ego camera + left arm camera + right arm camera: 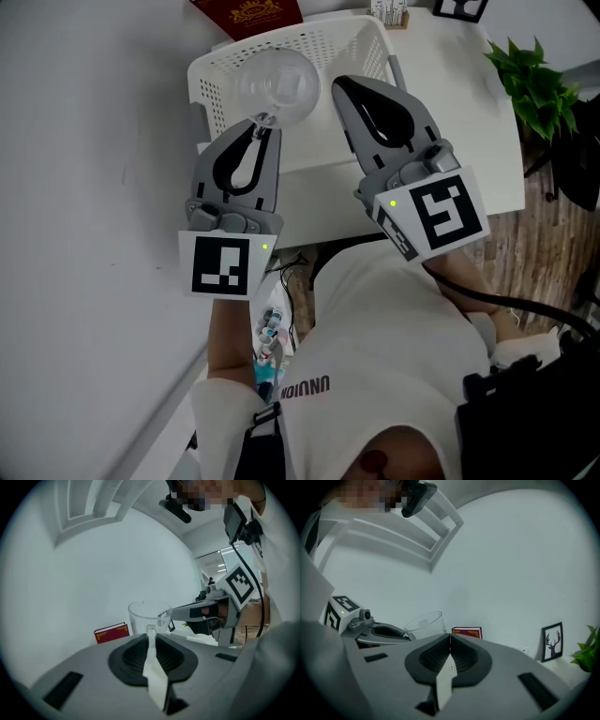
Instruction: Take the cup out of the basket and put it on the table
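A clear glass cup point(278, 84) hangs above the white basket point(330, 45), held by its handle. My left gripper point(265, 122) is shut on that handle, and in the left gripper view the cup point(149, 616) stands upright just past the fingertips of my left gripper point(151, 629). To the right of the cup, my right gripper point(342, 86) hovers over the basket with its jaws shut and nothing between them. In the right gripper view its pads point(450, 634) meet, and the cup point(423, 624) shows to the left.
The basket sits on a white table point(469, 141) against a white wall. A red book point(248, 14) stands behind the basket. A green plant point(534, 84) is at the table's right end, and a small framed deer picture point(553, 641) stands at the back.
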Action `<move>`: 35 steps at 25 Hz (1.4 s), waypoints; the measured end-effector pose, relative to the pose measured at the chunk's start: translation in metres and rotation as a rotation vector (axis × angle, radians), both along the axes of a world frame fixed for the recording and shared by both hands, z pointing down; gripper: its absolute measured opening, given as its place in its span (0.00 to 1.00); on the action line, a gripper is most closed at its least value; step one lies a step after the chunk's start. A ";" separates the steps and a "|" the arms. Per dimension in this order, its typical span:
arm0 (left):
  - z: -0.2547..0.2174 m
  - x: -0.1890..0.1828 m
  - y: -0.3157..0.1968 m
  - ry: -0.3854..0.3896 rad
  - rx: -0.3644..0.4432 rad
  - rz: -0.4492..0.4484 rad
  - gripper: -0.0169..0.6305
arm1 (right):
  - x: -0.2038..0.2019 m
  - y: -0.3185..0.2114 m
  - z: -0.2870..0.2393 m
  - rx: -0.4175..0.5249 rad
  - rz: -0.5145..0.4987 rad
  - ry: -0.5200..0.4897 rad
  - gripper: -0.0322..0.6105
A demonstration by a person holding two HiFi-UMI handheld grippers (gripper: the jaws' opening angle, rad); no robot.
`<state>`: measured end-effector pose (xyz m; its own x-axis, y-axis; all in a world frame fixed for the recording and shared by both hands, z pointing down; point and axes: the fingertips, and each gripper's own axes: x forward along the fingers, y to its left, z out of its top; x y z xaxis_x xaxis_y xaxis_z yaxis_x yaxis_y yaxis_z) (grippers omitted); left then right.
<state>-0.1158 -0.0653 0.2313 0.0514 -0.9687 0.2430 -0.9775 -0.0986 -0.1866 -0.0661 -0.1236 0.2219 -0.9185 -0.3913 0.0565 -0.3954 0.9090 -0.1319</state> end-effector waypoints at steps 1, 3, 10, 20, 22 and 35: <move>-0.001 0.000 0.002 0.002 0.001 -0.006 0.09 | -0.001 0.000 0.000 0.001 -0.004 -0.001 0.08; -0.002 0.000 0.006 0.009 0.006 -0.022 0.09 | -0.001 0.000 -0.001 0.003 -0.011 -0.003 0.08; -0.006 -0.002 0.026 0.017 0.017 -0.083 0.09 | -0.009 0.007 -0.002 0.008 -0.047 -0.002 0.08; -0.001 -0.002 0.057 0.044 0.017 -0.192 0.09 | -0.023 0.022 -0.002 0.010 -0.115 -0.011 0.08; -0.003 -0.003 0.063 0.047 0.019 -0.215 0.09 | -0.027 0.027 -0.002 0.009 -0.133 -0.011 0.08; -0.008 -0.009 0.107 0.069 0.042 -0.345 0.09 | -0.041 0.055 -0.004 0.009 -0.224 -0.027 0.08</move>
